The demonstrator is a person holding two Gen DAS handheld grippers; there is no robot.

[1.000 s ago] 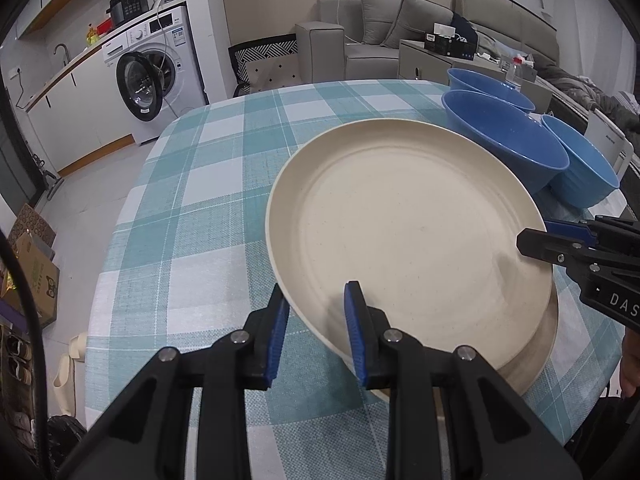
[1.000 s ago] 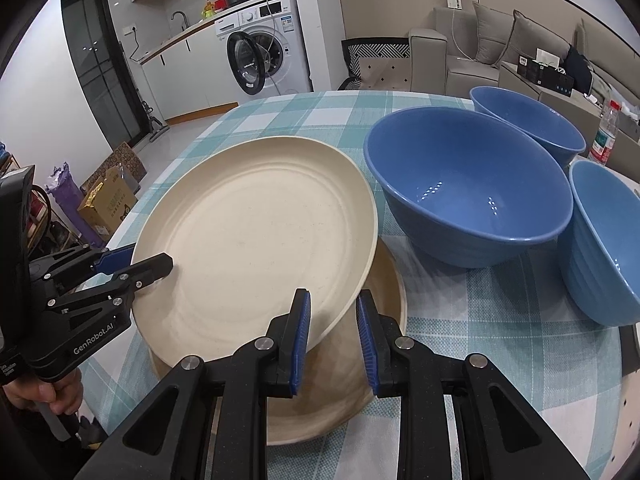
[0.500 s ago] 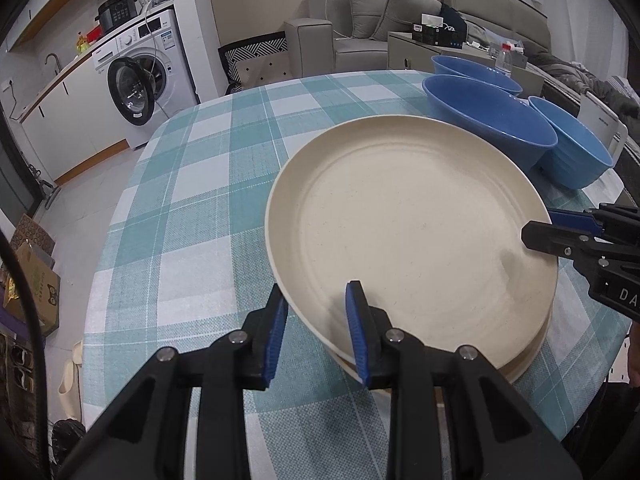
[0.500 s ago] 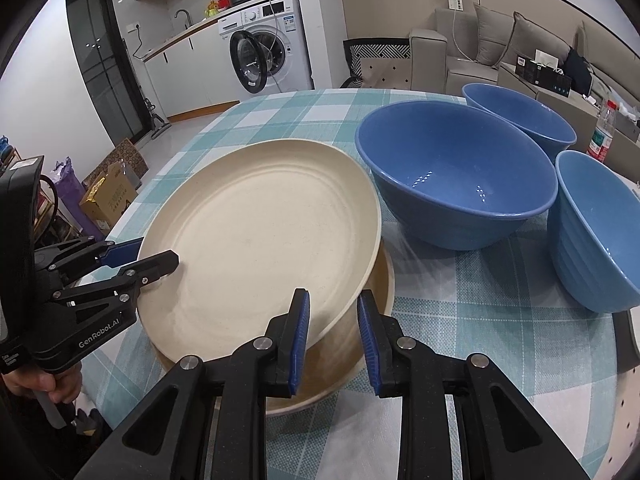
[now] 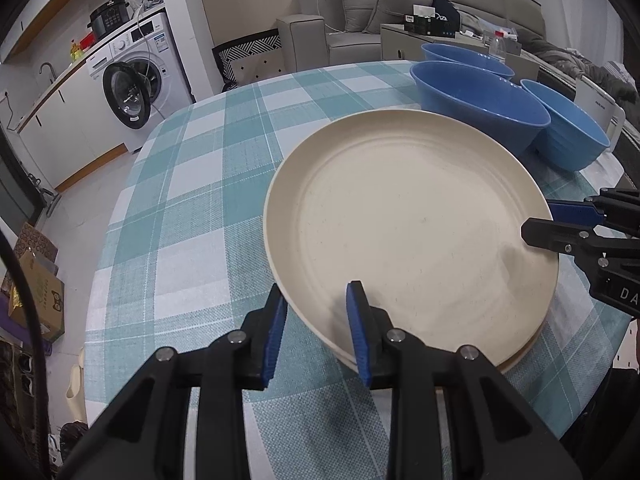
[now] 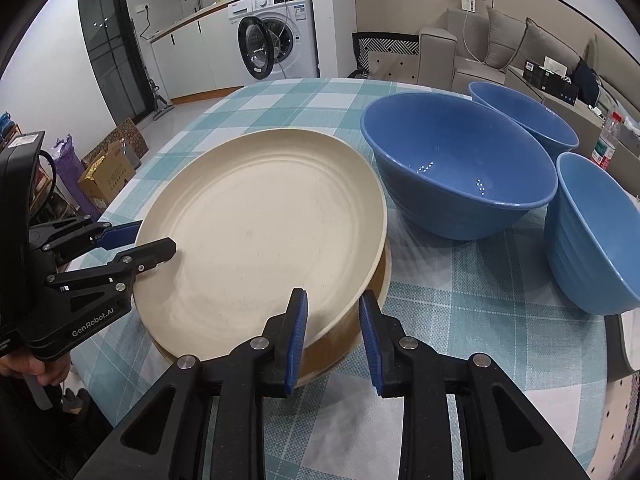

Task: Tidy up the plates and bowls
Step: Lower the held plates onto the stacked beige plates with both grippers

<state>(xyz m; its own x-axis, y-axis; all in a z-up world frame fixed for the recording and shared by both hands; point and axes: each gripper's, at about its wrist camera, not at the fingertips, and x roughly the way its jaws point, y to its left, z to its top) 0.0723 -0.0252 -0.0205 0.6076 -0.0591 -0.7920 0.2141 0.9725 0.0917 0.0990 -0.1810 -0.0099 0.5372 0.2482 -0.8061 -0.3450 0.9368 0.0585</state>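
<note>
A large cream plate (image 5: 400, 220) (image 6: 260, 220) sits nested on a second, tan-rimmed plate (image 6: 348, 328) (image 5: 520, 360) on the checked tablecloth. My left gripper (image 5: 316, 320) (image 6: 156, 238) is shut on the top plate's near-left rim, one pad over the inside and one outside. At the opposite side, my right gripper (image 6: 332, 320) (image 5: 538, 222) is shut on the rim in the same way. Only a thin edge of the lower plate shows. Three blue bowls stand just beyond the plates: a big one (image 6: 460, 168), one behind it (image 6: 524, 112), and a lighter one (image 6: 592, 232).
The round table's teal checked cloth (image 5: 180, 200) lies bare on the left side and far side. The table edge drops off near my grippers. A washing machine (image 5: 132, 88), a sofa (image 5: 360, 20) and cardboard boxes (image 6: 108, 176) stand on the floor beyond.
The top plate has settled from a tilt down onto the lower plate and now covers nearly all of it. Both grippers kept their hold on its rim.
</note>
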